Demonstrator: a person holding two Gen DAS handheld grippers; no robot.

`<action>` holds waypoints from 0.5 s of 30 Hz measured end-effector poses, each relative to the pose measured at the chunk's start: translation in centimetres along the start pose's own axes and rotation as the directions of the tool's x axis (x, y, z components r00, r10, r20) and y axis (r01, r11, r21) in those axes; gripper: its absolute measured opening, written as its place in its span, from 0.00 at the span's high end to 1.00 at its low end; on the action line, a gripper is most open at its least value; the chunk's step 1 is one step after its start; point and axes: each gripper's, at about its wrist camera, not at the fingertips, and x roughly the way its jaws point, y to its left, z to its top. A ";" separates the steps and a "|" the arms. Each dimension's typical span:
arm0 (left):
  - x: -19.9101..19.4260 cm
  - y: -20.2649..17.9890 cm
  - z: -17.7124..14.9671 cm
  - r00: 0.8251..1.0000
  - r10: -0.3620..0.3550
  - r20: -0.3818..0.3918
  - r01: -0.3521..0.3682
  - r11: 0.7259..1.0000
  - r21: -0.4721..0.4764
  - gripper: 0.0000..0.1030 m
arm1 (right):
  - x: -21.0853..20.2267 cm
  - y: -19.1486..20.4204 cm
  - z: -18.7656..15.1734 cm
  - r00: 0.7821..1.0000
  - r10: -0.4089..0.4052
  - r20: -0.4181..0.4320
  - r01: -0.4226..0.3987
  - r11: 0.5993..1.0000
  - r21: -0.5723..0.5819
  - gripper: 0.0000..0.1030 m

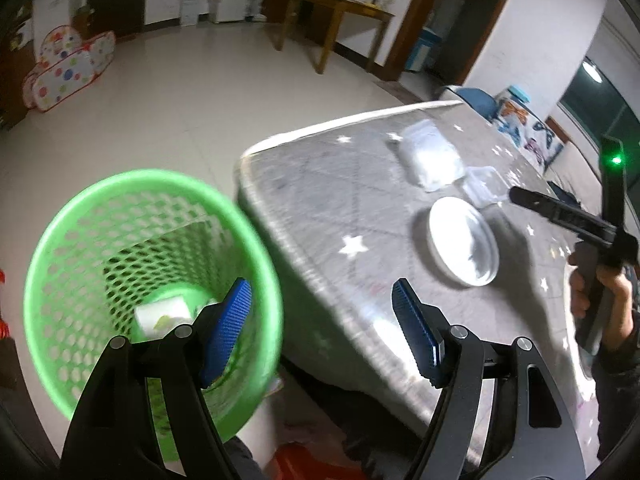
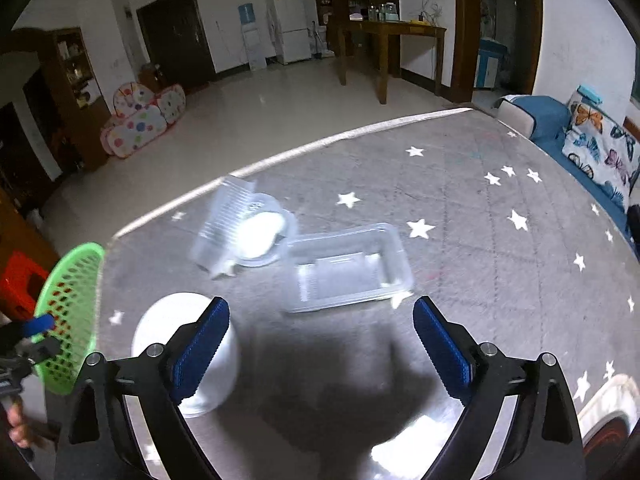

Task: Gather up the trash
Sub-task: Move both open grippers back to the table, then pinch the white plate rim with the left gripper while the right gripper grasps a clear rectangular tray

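A green mesh waste basket (image 1: 148, 280) stands on the floor beside the grey star-patterned table (image 1: 320, 200); a white cup-like piece of trash (image 1: 162, 316) lies inside. My left gripper (image 1: 320, 332) is open and empty over the gap between basket and table edge. On the table lie a white round lid or plate (image 2: 180, 344), a clear rectangular plastic tray (image 2: 348, 268), and a clear ribbed container with a round white lid (image 2: 244, 228). My right gripper (image 2: 320, 352) is open and empty above the table, just short of the tray, the white plate at its left finger. The basket shows at the left in the right wrist view (image 2: 72, 312).
A red stool (image 2: 20, 280) stands on the floor by the basket. A blue sofa with a butterfly cushion (image 2: 600, 148) lines the table's far right. A wooden table (image 2: 392, 48) and a polka-dot play tent (image 2: 140, 120) stand across the tiled floor.
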 end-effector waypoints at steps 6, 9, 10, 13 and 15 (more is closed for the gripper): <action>2.2 -2.5 1.6 0.999 -0.029 -0.027 0.030 0.999 0.040 0.30 | 2.3 -0.6 0.3 1.000 -0.024 -0.018 0.024 0.999 -0.039 0.10; 3.5 -3.3 2.2 0.998 -0.048 -0.045 0.050 0.998 0.044 0.30 | 3.4 -0.9 0.6 0.999 -0.029 -0.033 0.028 0.999 -0.047 0.10; 3.7 -3.5 2.3 0.997 -0.055 -0.050 0.057 0.997 0.045 0.30 | 3.7 -1.0 0.7 0.999 -0.026 -0.038 0.024 0.999 -0.047 0.09; 4.7 -4.2 2.7 0.996 -0.067 -0.065 0.070 0.996 0.053 0.30 | 4.2 -1.2 0.8 0.999 -0.015 -0.039 0.013 0.999 -0.046 0.09; 5.3 -4.7 2.9 0.995 -0.073 -0.073 0.078 0.995 0.062 0.30 | 4.5 -1.2 1.1 0.999 -0.005 -0.041 0.003 0.999 -0.050 0.09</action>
